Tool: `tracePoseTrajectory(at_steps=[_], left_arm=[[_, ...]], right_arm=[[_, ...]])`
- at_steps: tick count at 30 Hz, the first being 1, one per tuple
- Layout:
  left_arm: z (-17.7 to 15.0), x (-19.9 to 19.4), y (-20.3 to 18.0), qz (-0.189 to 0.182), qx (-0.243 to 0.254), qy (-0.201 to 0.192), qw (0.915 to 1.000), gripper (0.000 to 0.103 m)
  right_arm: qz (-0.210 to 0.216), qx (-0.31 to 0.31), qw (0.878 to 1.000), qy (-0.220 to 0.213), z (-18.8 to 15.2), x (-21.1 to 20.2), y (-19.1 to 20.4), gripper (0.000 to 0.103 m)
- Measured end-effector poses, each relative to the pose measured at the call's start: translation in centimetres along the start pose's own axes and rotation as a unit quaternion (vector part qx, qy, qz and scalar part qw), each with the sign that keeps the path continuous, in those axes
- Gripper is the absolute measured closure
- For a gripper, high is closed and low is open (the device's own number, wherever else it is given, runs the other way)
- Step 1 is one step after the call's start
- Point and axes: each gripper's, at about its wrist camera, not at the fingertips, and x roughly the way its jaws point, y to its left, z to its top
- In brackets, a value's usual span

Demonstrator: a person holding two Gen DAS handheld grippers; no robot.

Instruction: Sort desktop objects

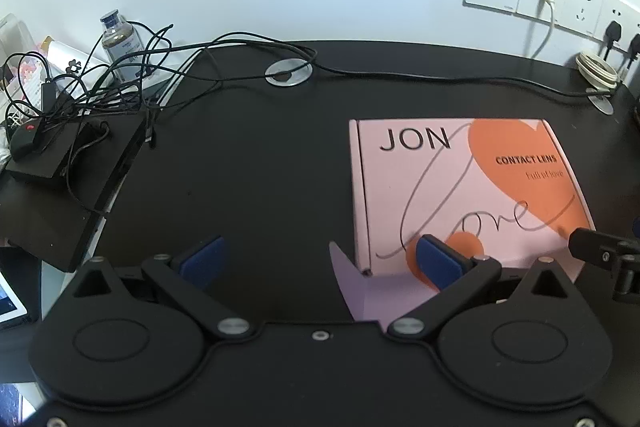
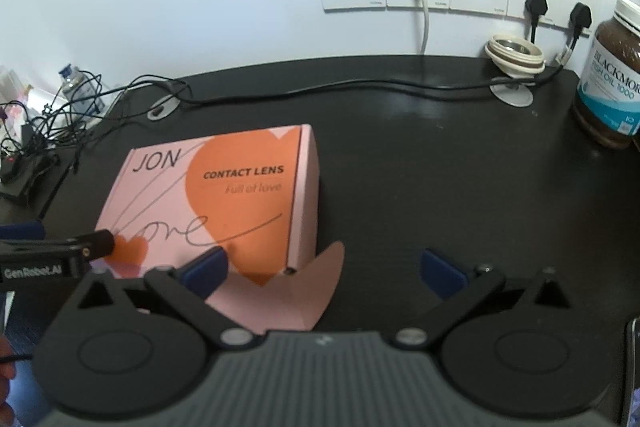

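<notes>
the pink contact lens box [image 1: 460,187] lies flat mid-desk, its near flap splayed out. left gripper [image 1: 320,259] and right gripper [image 2: 324,269] hover at its near corners, fingers apart, holding nothing. likely approach step; next, closing on the box edge.

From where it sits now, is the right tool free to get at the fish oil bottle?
Probably yes. The right tool is open and empty, and the dark desk between it and the fish oil bottle looks bare; the pink box sits off to its left.

Black desk [image 1: 260,167] w/ pink box [image 1: 460,183], cables [image 1: 400,75], fish-oil bottle [image 2: 612,83].
</notes>
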Motion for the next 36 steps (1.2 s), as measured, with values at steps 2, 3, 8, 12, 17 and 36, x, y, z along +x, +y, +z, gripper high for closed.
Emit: tracePoseTrajectory(at_steps=[2, 3, 8, 12, 17, 36], left_arm=[[-0.3, -0.2, 0.0, -0.003, -0.001, 0.001, 1.0000, 0.000], [-0.5, -0.3, 0.0, -0.004, -0.002, 0.001, 1.0000, 0.000], [-1.1, -0.8, -0.5, -0.014, -0.001, 0.006, 0.9999, 0.000], [-1.5, -1.5, -1.2, -0.023, 0.000, 0.001, 0.9997, 0.000], [-2.2, -2.3, -2.1, -0.041, 0.004, 0.004, 0.9991, 0.000], [-8.9, -5.2, -2.2, -0.045, 0.018, 0.044, 0.9979, 0.000]], right_arm=[[0.000, 0.000, 1.000, 0.001, -0.3, -0.2, -0.1, 0.001], [-0.001, 0.001, 1.000, 0.002, -0.5, -0.4, -0.1, 0.001], [-0.008, 0.004, 1.000, 0.007, -1.3, -1.0, -0.3, 0.001], [-0.016, 0.008, 1.000, 0.009, -1.9, -1.5, -0.6, 0.001], [-0.029, 0.021, 0.999, 0.006, -2.8, -2.7, -1.3, 0.001], [-0.053, 0.031, 0.998, 0.025, -10.8, -7.7, -1.4, 0.001]])
